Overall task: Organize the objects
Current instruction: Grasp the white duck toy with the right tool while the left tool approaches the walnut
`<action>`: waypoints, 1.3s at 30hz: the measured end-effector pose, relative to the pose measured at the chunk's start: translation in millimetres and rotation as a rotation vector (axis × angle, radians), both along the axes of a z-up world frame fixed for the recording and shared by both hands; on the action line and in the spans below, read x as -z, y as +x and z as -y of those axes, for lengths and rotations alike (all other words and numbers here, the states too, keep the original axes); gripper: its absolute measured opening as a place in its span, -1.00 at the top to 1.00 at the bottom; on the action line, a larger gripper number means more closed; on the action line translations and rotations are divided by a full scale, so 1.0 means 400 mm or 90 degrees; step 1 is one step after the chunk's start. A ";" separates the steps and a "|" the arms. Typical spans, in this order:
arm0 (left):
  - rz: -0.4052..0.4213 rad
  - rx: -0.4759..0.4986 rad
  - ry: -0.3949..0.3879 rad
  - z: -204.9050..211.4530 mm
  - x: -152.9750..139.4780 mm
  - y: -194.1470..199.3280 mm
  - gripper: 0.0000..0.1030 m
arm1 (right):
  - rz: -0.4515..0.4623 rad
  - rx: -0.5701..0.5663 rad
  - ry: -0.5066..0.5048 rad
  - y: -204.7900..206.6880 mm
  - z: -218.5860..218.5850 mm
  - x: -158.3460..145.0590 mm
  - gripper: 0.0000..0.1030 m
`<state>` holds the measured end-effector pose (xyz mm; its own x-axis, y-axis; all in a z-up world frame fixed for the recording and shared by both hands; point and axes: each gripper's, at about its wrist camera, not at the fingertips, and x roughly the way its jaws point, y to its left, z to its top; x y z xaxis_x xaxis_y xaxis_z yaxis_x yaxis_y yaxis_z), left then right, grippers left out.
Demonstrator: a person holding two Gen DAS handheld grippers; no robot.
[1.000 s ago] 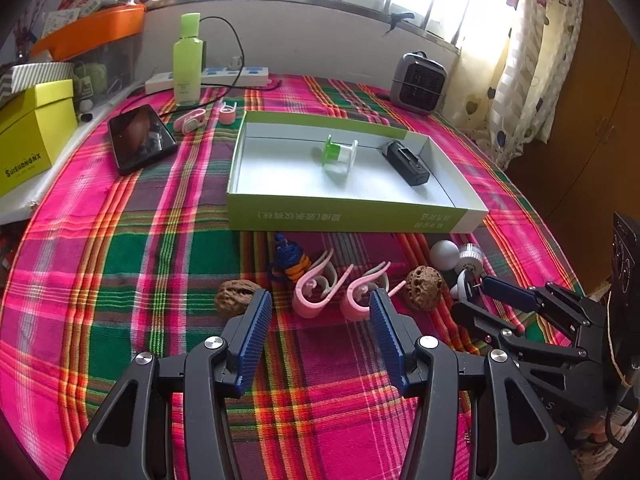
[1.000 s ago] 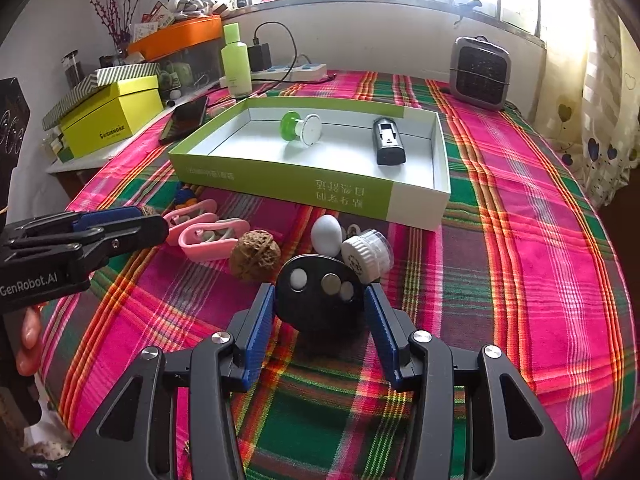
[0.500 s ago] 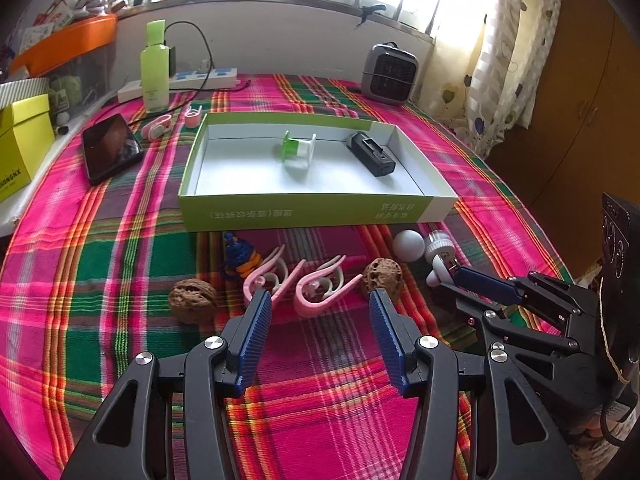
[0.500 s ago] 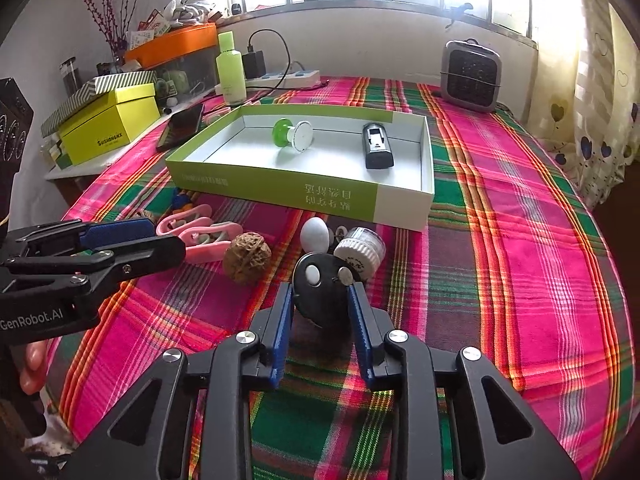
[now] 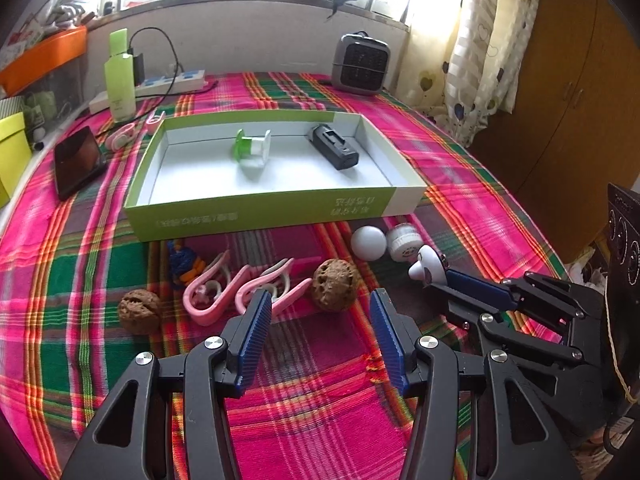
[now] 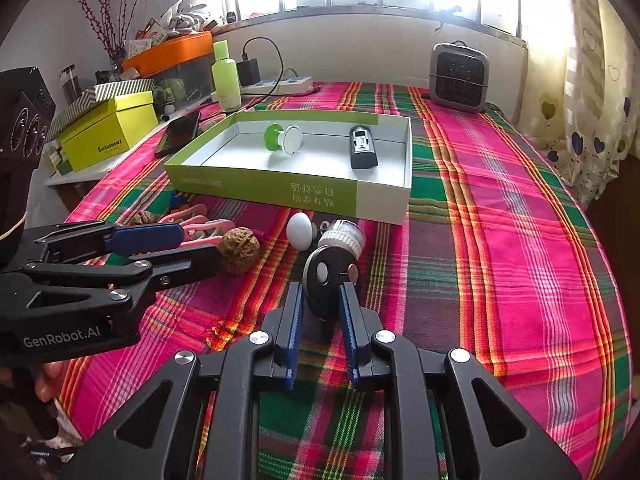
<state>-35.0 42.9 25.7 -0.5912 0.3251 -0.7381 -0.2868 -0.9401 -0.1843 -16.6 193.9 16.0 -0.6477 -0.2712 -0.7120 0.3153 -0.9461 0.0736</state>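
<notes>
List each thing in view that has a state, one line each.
Right hand-held gripper: shut on the black round gadget, jaws just closed.
Left hand-held gripper: open, empty, near a walnut.
Green box: open, holding a green spool and a black device.
Pink clips: loose on the cloth.
Phone: screen dark.
Charger: plugged into the power strip.

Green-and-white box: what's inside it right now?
Inside the box lie a green-and-white spool-like piece and a black device. The near wall hides a floor strip.
</notes>
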 end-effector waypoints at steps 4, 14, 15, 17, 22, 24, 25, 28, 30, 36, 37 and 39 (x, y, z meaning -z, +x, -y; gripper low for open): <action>0.001 0.014 -0.004 -0.022 0.004 -0.006 0.03 | 0.000 0.014 -0.009 0.004 -0.022 0.001 0.66; 0.004 0.023 -0.016 -0.056 0.017 -0.024 0.03 | 0.008 0.045 -0.029 0.007 -0.066 0.008 0.68; 0.005 0.022 -0.017 -0.058 0.019 -0.026 0.03 | 0.009 0.047 -0.033 0.006 -0.070 0.008 0.68; 0.008 0.019 -0.018 -0.061 0.024 -0.031 0.04 | 0.012 0.053 -0.039 0.004 -0.080 0.009 0.68; 0.008 0.010 -0.029 -0.068 0.032 -0.040 0.14 | 0.021 0.058 -0.054 -0.003 -0.098 0.014 0.68; 0.010 0.006 -0.029 -0.068 0.034 -0.045 0.17 | 0.026 0.057 -0.063 -0.009 -0.101 0.017 0.68; 0.012 0.005 -0.028 -0.068 0.035 -0.046 0.18 | 0.029 0.054 -0.066 -0.011 -0.102 0.017 0.68; 0.013 0.005 -0.031 -0.071 0.037 -0.049 0.18 | 0.027 0.062 -0.052 -0.012 -0.103 0.016 0.68; 0.016 0.005 -0.033 -0.074 0.040 -0.050 0.18 | 0.019 0.068 -0.049 -0.009 -0.112 0.010 0.68; 0.017 0.011 -0.036 -0.086 0.044 -0.051 0.18 | 0.009 0.081 -0.069 -0.028 -0.141 0.000 0.25; 0.018 0.012 -0.035 -0.087 0.046 -0.050 0.18 | 0.006 0.076 -0.070 -0.032 -0.139 -0.001 0.18; 0.016 0.013 -0.036 -0.089 0.046 -0.050 0.18 | 0.005 0.064 -0.062 -0.044 -0.130 -0.002 0.11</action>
